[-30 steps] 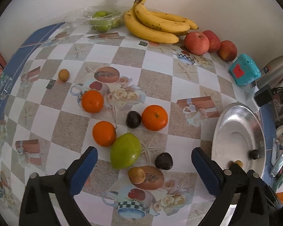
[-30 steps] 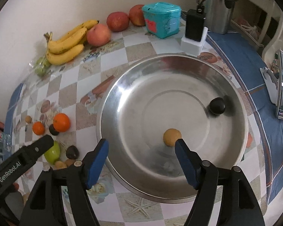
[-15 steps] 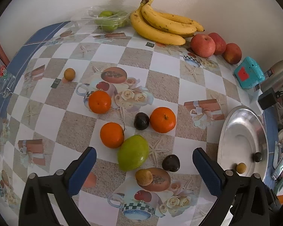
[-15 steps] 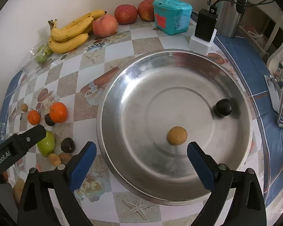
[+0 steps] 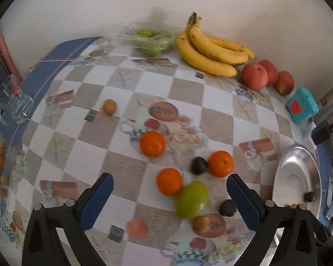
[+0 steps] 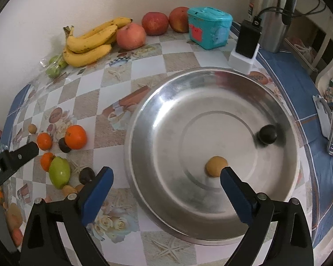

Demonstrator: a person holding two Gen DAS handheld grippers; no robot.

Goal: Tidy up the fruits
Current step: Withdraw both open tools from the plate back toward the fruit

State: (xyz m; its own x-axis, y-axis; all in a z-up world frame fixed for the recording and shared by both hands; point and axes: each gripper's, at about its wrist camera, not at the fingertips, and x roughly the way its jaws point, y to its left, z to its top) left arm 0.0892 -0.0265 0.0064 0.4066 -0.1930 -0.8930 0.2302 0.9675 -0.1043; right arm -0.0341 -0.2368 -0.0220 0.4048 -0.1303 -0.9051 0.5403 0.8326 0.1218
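A checkered printed tablecloth (image 6: 179,59) is set against a cream wall (image 6: 55,4); both grippers (image 5: 169,196) (image 6: 166,187) are held apart, empty.

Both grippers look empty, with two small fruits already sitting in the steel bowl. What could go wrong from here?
The loose fruit is tightly clustered: grabbing the green mango could nudge the orange touching it or send the dark round fruit rolling. In the metal bowl, the tan fruit and dark fruit lie free, so dropped fruit might knock them around.
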